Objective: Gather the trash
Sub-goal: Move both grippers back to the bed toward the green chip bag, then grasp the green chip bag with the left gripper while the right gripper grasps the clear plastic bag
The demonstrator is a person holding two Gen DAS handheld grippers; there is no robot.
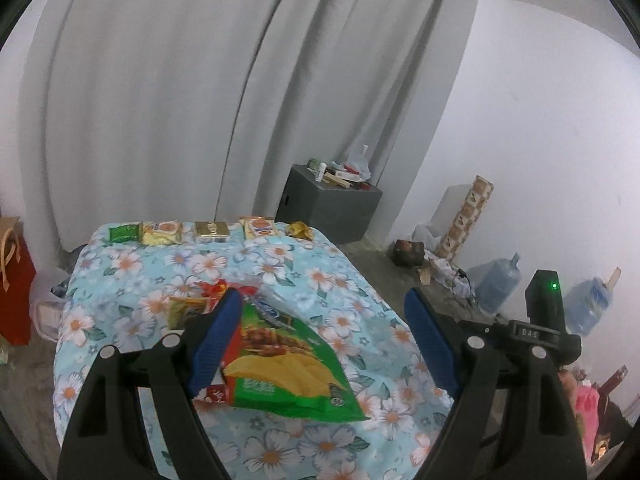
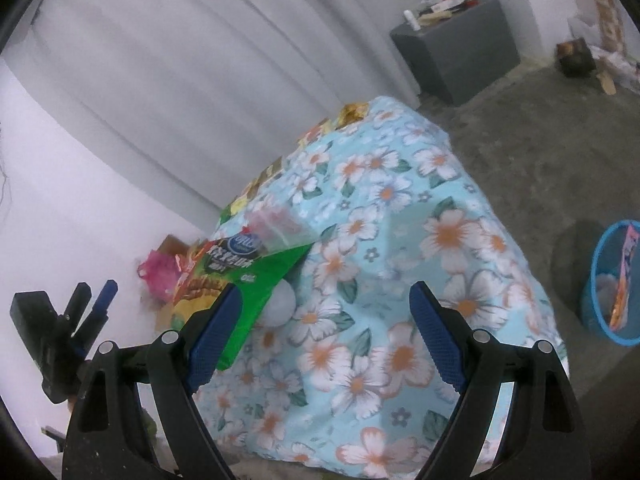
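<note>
Reaching for trash: left gripper and right gripper jaws wide, empty. Next: close on green chip bag mid-table, carry to blue bin.

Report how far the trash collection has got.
Done: the blue bin on the floor already holds some wrappers. In hand: nothing; the left gripper and right gripper are both open and empty, near the green chip bag. Left: that bag, the packets under it, and the row of snack packets along the table's far edge.
</note>
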